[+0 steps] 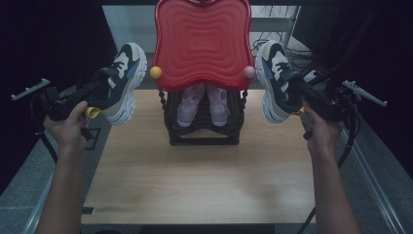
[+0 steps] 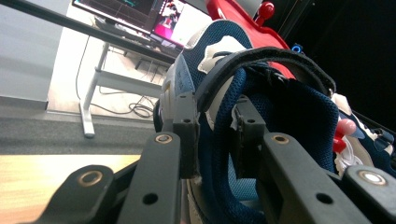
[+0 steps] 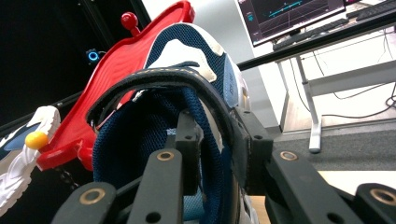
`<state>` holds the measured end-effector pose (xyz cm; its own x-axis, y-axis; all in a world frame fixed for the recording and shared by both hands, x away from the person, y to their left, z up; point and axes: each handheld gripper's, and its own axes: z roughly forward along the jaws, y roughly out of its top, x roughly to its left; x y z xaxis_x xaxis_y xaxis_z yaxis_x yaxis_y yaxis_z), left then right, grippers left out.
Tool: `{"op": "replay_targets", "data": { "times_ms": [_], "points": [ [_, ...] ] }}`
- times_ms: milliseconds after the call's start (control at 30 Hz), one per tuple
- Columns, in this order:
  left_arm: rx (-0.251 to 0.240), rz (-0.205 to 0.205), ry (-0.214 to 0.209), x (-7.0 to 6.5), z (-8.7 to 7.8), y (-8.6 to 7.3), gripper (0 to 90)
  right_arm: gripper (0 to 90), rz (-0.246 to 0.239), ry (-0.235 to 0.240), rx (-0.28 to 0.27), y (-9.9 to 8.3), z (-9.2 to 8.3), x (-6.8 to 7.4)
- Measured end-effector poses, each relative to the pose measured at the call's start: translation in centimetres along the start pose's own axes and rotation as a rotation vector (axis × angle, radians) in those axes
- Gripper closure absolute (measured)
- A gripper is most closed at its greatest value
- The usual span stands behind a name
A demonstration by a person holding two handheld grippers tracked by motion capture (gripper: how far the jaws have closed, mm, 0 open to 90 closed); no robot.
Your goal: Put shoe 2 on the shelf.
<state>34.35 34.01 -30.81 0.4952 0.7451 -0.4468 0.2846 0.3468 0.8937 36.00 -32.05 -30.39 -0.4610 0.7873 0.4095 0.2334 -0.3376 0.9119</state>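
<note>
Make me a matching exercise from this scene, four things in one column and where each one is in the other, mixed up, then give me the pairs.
Things:
1. left sneaker
2. right sneaker
3. pink shoes
4. red tray

Places:
A. on top of the black rack
B. on the rack's lower shelf, under the tray
C. held up by the right gripper, right of the tray
D. held up by the left gripper, left of the tray

Pairs: 1-D, 2-C, 3-B, 4-A

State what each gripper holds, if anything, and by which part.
Left gripper holds the left sneaker by its heel collar wall; right gripper holds the right sneaker the same way.
</note>
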Motion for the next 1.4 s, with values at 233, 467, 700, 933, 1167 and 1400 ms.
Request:
{"op": "replay_targets", "data": {
  "times_ms": [233,467,700,933,1167,1400],
  "points": [
    [-0.011,0.004,-0.012,-0.6,0.5,0.9,75.5,73.8,-0.007,0.012,-0.011,1.0,0.1,0.6],
    [-0.016,0.009,-0.018,-1.1,0.9,1.8,75.5,73.8,-0.009,0.021,-0.020,2.0,0.2,1.1],
    [-0.019,0.019,-0.024,-1.9,1.4,2.8,75.4,73.7,-0.011,0.031,-0.023,3.1,0.4,1.7],
    [-0.023,0.019,-0.030,-2.7,2.1,3.6,75.4,73.7,-0.008,0.040,-0.027,4.2,1.0,2.5],
    [-0.035,0.024,-0.032,-3.6,2.8,4.5,75.4,73.6,-0.021,0.052,-0.022,5.2,1.9,3.6],
    [-0.032,0.045,-0.035,-4.7,3.8,5.3,75.4,73.5,-0.037,0.063,-0.017,6.2,2.6,4.9]
  ]
}}
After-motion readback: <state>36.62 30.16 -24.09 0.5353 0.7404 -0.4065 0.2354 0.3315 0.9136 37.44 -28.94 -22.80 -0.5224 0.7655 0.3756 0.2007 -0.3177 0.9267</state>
